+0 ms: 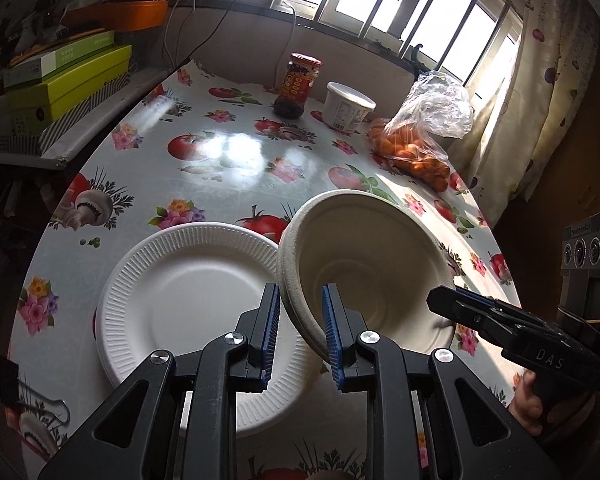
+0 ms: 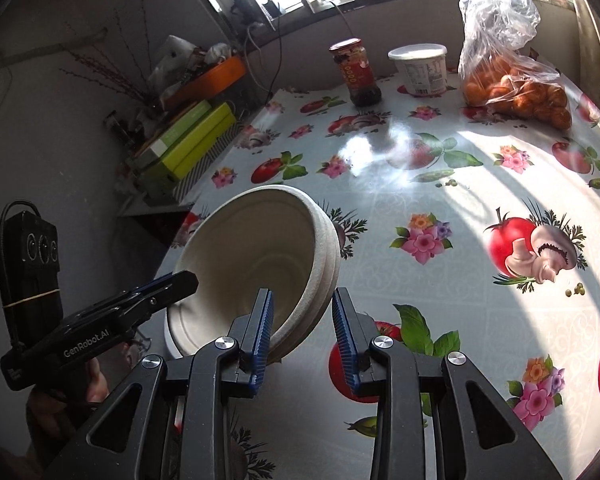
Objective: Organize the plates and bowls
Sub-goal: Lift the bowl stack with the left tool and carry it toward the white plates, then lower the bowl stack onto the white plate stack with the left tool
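A stack of beige paper bowls is held tilted above the table between both grippers. My left gripper straddles the stack's near-left rim, its blue pads close on both sides of it. My right gripper straddles the opposite rim with a gap on its right side, and shows in the left wrist view at the bowls' right edge. White ribbed foam plates lie stacked on the table to the left of the bowls.
On the flowered tablecloth at the far side stand a red-lidded sauce jar, a white tub and a plastic bag of oranges. Green boxes are stacked on a side shelf at left.
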